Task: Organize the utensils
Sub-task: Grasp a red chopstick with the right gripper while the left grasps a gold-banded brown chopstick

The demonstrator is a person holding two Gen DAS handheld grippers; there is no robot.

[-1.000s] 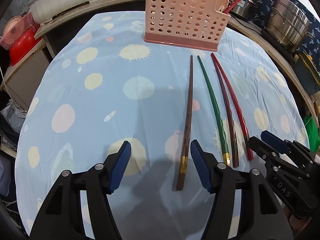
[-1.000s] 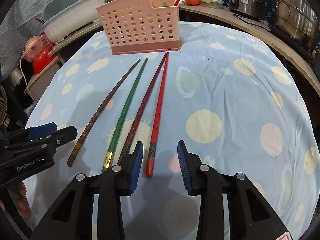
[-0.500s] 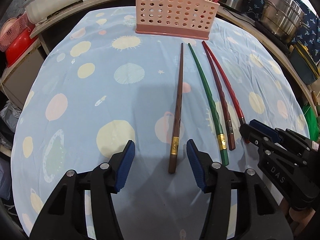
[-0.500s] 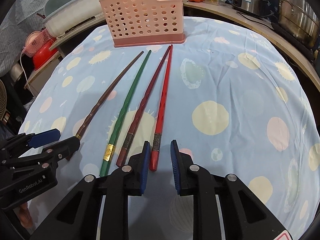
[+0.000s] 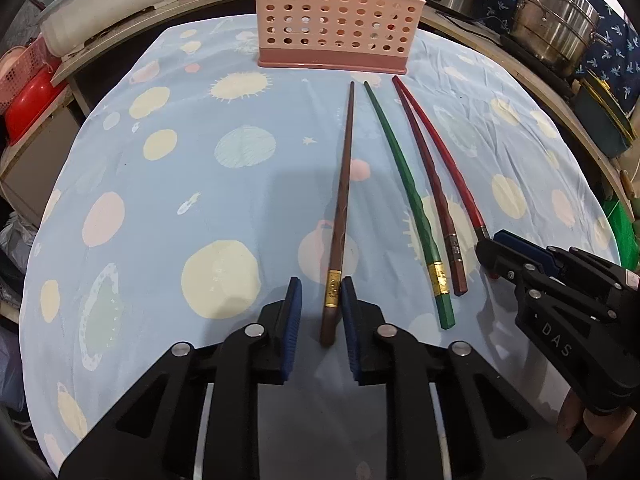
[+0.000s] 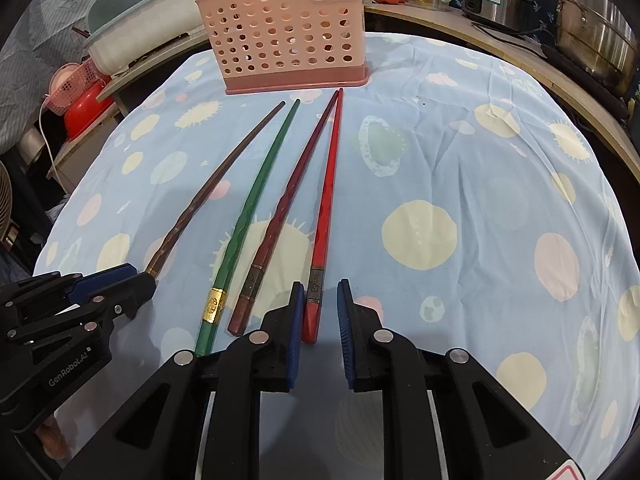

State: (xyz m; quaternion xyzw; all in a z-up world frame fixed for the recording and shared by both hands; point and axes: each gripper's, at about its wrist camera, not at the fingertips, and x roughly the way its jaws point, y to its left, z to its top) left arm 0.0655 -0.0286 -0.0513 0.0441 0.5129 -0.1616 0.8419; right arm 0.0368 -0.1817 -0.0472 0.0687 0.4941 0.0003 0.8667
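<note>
Altogether four chopsticks (image 6: 256, 204), one holder (image 6: 286, 36).

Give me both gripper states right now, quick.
Left gripper: open, jaws either side of the brown chopstick.
Right gripper: open, straddling the red chopstick.

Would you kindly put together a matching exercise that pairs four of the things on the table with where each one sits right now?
Things:
1. brown chopstick
2. green chopstick
3. bright red chopstick
4. pink basket

Places:
A. far end of the table, standing upright
B. thick end between the right gripper's fingers
C. thick end between the left gripper's fingers
D. lying free, second from the left in the row

Pairs: 1-C, 2-D, 3-B, 4-A
</note>
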